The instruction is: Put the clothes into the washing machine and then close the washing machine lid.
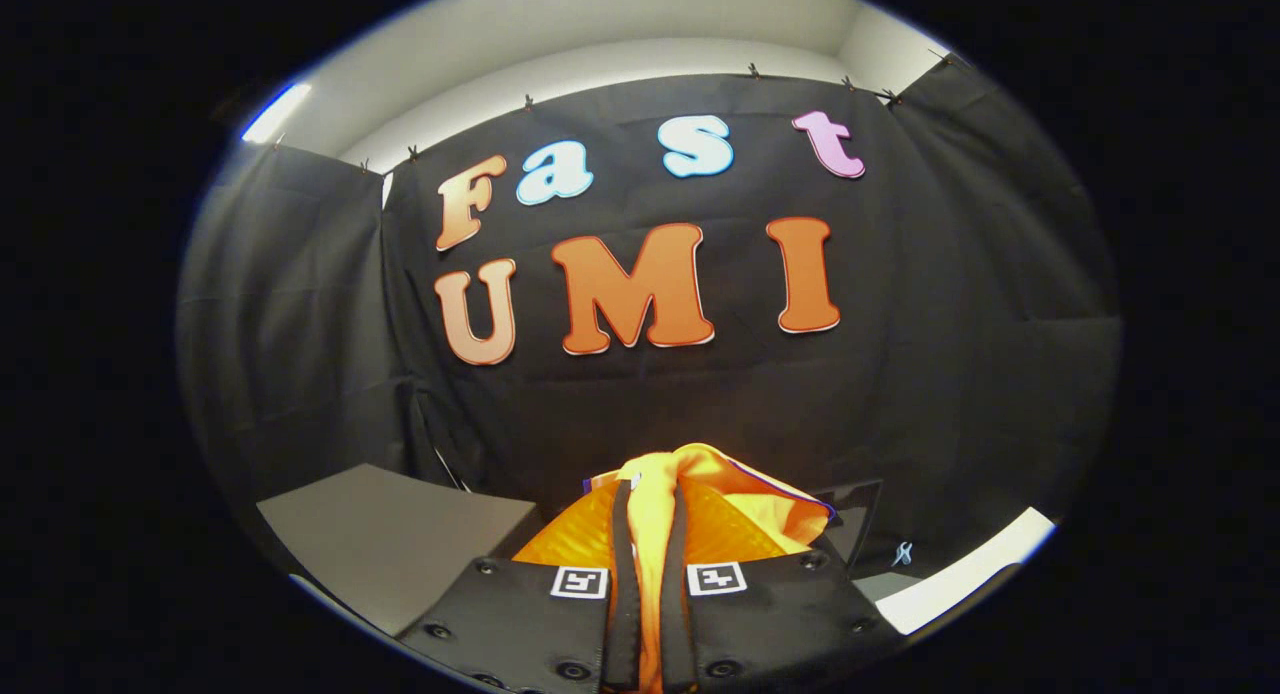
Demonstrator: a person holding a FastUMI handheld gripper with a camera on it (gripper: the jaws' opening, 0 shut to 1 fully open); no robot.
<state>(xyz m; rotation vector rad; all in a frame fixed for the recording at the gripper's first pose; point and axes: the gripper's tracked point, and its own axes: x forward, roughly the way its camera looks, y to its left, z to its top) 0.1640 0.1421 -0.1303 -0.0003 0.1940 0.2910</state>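
An orange garment with a thin purple edge hangs bunched in my gripper. Both black fingers press on a yellow-orange fold that runs up between them. The cloth spills over the fingertips and out to both sides, more to the right. The gripper is held high, facing the black booth wall. Just right of the cloth, a dark glossy panel stands behind it; I cannot tell whether it is the washing machine's lid.
A grey flat surface lies to the lower left of the fingers. A white edge runs along the lower right. The black cloth wall stands close ahead.
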